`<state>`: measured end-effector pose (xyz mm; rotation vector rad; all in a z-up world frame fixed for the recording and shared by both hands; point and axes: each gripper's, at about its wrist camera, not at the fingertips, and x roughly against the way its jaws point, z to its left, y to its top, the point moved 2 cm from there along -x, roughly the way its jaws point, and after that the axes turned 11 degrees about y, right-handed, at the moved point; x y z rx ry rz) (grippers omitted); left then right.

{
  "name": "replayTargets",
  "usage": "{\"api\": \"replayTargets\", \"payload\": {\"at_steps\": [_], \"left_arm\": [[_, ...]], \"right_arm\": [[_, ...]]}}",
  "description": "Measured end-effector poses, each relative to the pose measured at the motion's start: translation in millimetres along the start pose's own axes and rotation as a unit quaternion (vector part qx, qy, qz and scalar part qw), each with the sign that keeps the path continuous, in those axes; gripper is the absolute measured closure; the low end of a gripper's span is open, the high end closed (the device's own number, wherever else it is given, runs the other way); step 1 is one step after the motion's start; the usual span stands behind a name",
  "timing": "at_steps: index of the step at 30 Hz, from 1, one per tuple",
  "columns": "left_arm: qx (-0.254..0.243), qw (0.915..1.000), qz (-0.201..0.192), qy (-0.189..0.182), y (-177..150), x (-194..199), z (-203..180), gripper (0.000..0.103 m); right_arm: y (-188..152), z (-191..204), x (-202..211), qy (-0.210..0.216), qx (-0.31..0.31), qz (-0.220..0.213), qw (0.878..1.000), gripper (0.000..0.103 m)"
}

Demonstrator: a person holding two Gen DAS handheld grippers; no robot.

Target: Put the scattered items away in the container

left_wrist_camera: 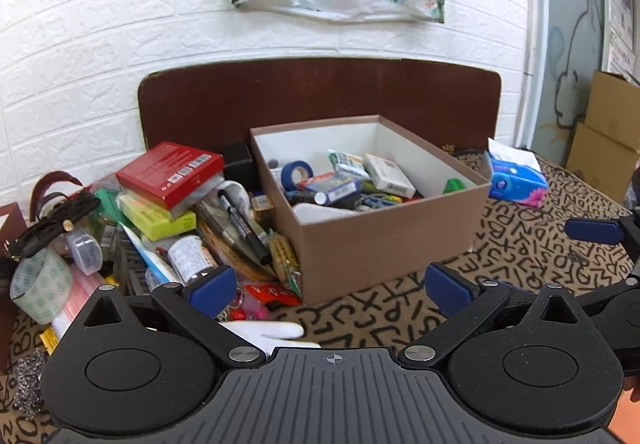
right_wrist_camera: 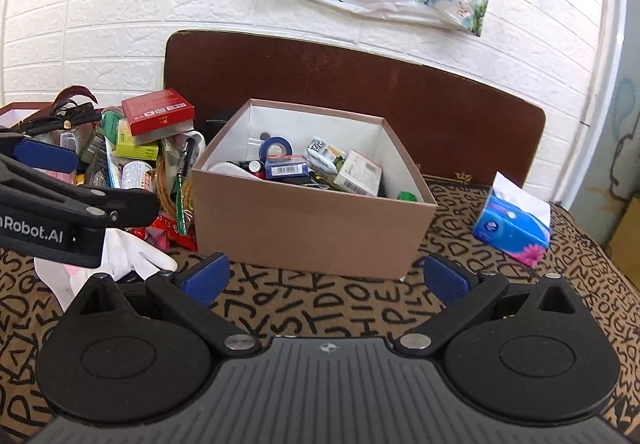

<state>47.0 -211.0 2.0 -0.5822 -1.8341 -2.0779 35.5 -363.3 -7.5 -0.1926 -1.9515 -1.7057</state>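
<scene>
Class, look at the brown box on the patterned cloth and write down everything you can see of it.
The brown box is an open, lidless rectangular carton, apparently cardboard, with white inner walls. It stands upright on the letter-patterned cloth in front of a dark brown board. Inside lie a blue tape roll, small packets and boxes. The clutter pile presses against its left side. Neither gripper touches it.

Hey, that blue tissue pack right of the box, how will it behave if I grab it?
The blue tissue pack looks soft-wrapped, so it probably squashes rather than resists. It is likely light for its bulk. The loose white tissue sticking out may pull free if pinched there.
</scene>
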Motion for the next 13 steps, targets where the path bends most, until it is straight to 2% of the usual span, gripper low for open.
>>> {"api": "replayTargets", "payload": {"at_steps": [7, 13], "left_arm": [[-0.004, 0.9999, 0.009, -0.003, -4.7, 3.2, -5.7, 0.0], [0.013, 0.9997, 0.016, -0.014, -7.5, 3.1, -3.9, 0.0]], "right_arm": [[-2.7, 1.0, 3.7, -0.001, -0.002, 0.001, 1.0, 0.0], [-4.1, 2.5, 3.1, 0.002, -0.001, 0.004, 1.0, 0.0]]}}
